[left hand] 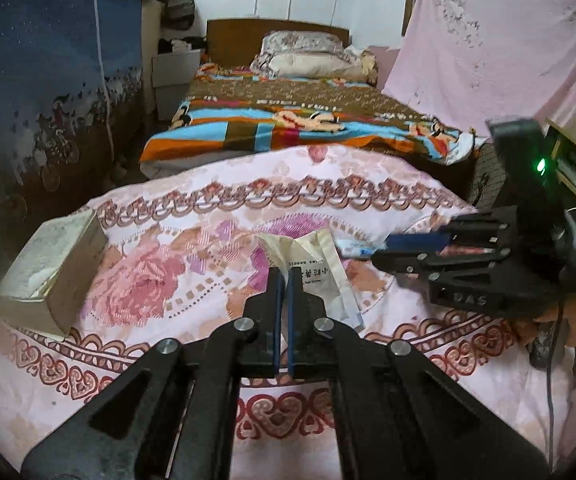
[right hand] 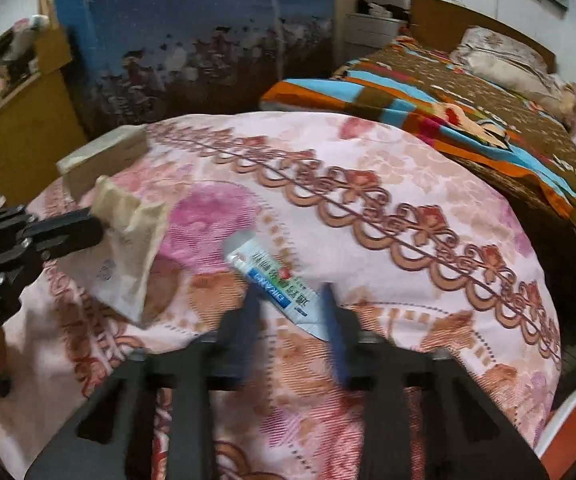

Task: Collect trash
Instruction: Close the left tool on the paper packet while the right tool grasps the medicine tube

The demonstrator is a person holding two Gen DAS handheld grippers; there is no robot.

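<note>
Pink floral cloth [left hand: 367,216] covers the rounded work surface nearest both cameras, and the trash lies on it. The left gripper [left hand: 284,276] is clenched on a crumpled white paper packet [left hand: 319,268]: the packet's lower end runs in between the blue pads, and from the right wrist view it hangs off those fingertips just above the cloth, so that piece looks already picked up.

The right gripper [right hand: 291,300] straddles a flattened blue-and-white toothpaste tube [right hand: 276,280] that lies flat on the cloth, its crimped end pointing away. In the blurred right wrist view the blue pads flank the tube's near end with cloth visible on both sides; from the left wrist view they look nearly together over it, so whether they already press on it I cannot tell. The step in hand appears to be taking this second piece. Next would be a firm pinch across the tube's width, low enough to catch the thin plastic without gathering cloth, then a straight lift.

Beyond the packet, a tan tissue box [left hand: 52,264] sits at the cloth's left edge, well apart from both grippers. The cloth falls away at its curved far rim, with a gap before the bed [left hand: 288,120] and its striped blanket. No bin is in view, so where the trash goes is unclear.
</note>
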